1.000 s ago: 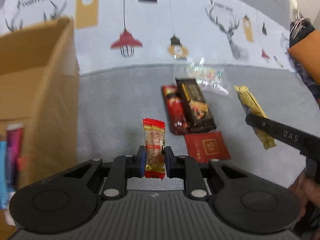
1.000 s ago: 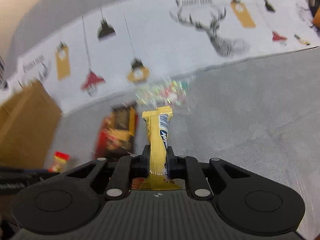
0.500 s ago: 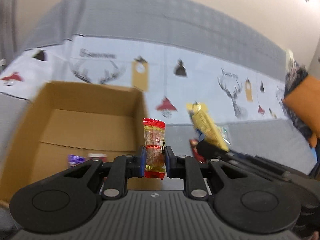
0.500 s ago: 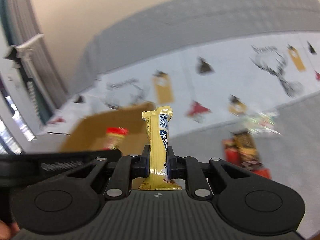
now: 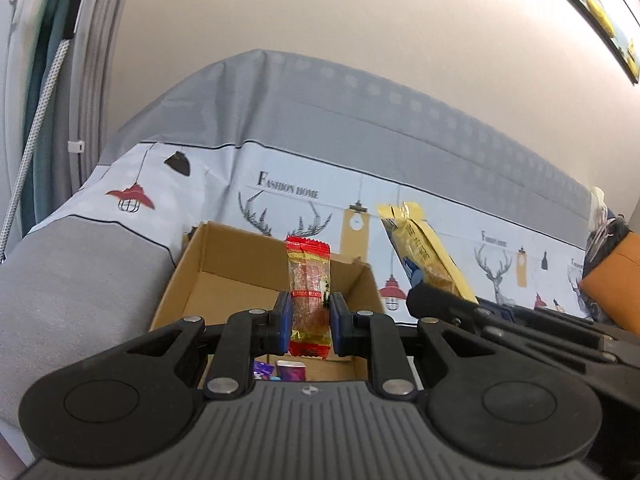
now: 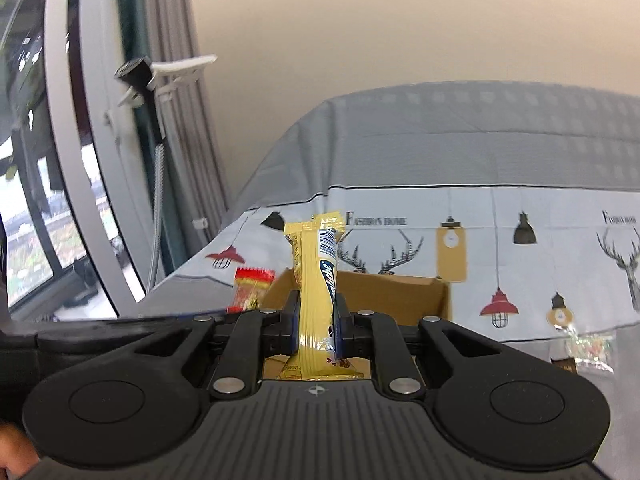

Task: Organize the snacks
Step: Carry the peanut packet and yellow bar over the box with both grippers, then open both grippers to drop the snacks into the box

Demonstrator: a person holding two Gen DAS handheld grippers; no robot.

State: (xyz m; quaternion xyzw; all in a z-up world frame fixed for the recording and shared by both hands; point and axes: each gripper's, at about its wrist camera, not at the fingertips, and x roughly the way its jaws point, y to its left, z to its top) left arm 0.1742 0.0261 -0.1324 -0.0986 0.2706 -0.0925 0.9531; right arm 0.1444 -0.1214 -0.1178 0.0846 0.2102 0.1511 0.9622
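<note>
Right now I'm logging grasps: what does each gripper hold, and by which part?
Left gripper pinches the red snack by its lower half. Right gripper pinches the yellow bar near its lower end. Both stand upright.

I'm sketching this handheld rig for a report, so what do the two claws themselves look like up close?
Both are alike. The left claw and right claw are matte black plastic: a ribbed top plate with a small crosshair mark, two round raised discs at the sides, and angled linkage arms with silver rivets. Their fingers carry dark blue pads. No cables show. A bit of bare skin shows at the right wrist view's lower left corner.
</note>
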